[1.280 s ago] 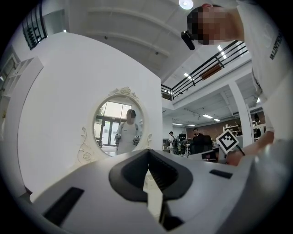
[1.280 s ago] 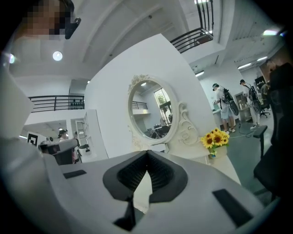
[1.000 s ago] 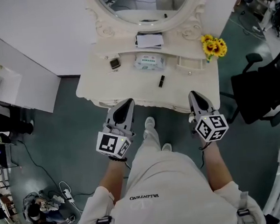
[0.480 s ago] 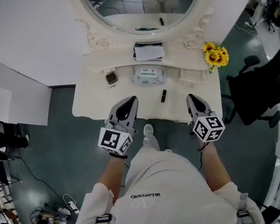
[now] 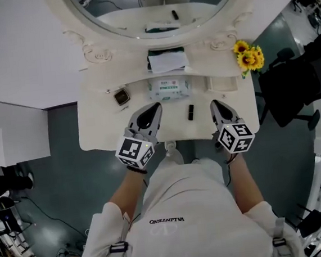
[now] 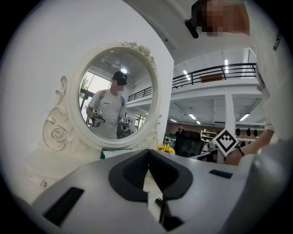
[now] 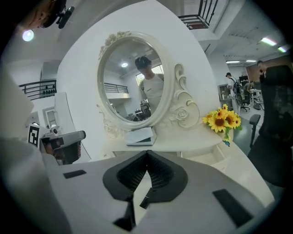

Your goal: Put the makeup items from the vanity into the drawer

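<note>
A small black lipstick (image 5: 190,112) lies on the white vanity (image 5: 101,131), between my two grippers. A square compact (image 5: 122,96) sits at the left and a wipes pack (image 5: 169,88) in the middle. At the back right, a small drawer (image 5: 222,84) stands pulled out. My left gripper (image 5: 155,106) is over the vanity's front part, left of the lipstick, jaws shut and empty. The right gripper (image 5: 214,103) is to the lipstick's right, just in front of the drawer, also shut and empty. In the right gripper view the drawer (image 7: 219,157) shows ahead to the right of the shut jaws.
An oval mirror (image 5: 154,7) rises at the back, with a flat box (image 5: 167,60) on the shelf under it. Sunflowers (image 5: 248,54) stand at the back right corner. A black office chair (image 5: 292,92) is right of the vanity, and a white wall panel stands to the left.
Both grippers have moved forward from before the vanity's front edge to over its top, either side of the lipstick. Both stayed shut.
</note>
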### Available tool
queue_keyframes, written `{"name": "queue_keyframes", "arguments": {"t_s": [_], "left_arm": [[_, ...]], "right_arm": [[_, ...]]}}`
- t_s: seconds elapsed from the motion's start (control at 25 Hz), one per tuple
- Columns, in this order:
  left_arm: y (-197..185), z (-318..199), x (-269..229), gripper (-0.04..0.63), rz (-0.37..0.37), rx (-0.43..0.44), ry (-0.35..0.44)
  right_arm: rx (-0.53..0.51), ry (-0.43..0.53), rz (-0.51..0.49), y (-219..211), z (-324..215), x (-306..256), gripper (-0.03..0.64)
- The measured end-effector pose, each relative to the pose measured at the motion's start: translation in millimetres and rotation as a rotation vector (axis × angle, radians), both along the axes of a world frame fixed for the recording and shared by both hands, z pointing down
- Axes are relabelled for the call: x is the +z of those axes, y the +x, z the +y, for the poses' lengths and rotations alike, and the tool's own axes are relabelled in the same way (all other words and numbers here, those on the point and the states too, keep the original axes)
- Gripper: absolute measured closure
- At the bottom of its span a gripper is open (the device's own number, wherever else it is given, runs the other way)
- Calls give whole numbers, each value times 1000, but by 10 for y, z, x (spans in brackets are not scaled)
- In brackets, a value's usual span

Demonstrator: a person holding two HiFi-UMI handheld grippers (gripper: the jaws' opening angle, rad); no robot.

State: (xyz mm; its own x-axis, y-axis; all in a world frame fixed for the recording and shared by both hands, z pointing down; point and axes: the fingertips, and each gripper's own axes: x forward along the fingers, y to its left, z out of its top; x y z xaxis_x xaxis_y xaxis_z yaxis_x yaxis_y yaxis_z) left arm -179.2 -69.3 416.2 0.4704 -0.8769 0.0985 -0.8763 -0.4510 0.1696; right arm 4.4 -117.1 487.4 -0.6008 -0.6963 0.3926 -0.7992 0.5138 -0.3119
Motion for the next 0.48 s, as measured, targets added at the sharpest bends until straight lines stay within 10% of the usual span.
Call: {"name": "queue_keyframes", "arguments": {"t_s": [0.48], "left_arm": [[233,-278,812,594,7,19,-258]], "right_arm": [[-47,-294,103,-206,66,818,606]]}}
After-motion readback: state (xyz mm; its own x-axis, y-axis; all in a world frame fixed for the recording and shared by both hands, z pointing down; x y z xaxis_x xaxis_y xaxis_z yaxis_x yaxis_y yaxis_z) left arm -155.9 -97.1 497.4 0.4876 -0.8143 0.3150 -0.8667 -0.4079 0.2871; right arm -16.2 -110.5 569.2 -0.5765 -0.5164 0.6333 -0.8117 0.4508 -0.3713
